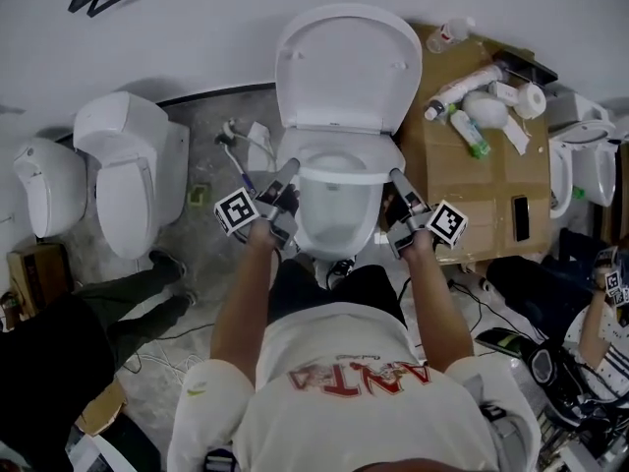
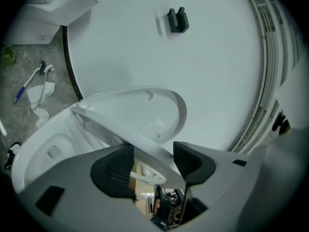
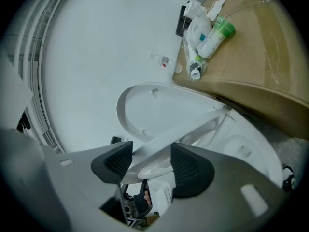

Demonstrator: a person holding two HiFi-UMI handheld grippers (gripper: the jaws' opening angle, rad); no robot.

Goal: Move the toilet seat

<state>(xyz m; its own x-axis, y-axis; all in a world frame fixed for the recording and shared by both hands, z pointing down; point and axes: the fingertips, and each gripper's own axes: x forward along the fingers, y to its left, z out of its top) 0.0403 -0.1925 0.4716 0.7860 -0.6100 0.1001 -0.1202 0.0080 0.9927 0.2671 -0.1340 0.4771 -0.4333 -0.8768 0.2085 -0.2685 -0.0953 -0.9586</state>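
Observation:
The white toilet (image 1: 339,226) stands against the wall with its lid (image 1: 349,62) upright. Its seat ring (image 1: 339,172) is tilted up off the bowl, between bowl and lid. My left gripper (image 1: 284,173) is at the seat's left edge and my right gripper (image 1: 397,178) at its right edge. In the left gripper view the seat's rim (image 2: 108,128) runs between the dark pads of the left gripper (image 2: 153,161), which press on it. In the right gripper view the seat's rim (image 3: 195,131) likewise lies clamped in the right gripper (image 3: 150,161).
Two more white toilets (image 1: 128,165) stand on the left. A cardboard box (image 1: 472,180) with bottles and paper rolls sits right of the bowl. A person's legs (image 1: 118,303) are at the lower left, another person's arm (image 1: 598,327) at the right. Cables lie on the floor.

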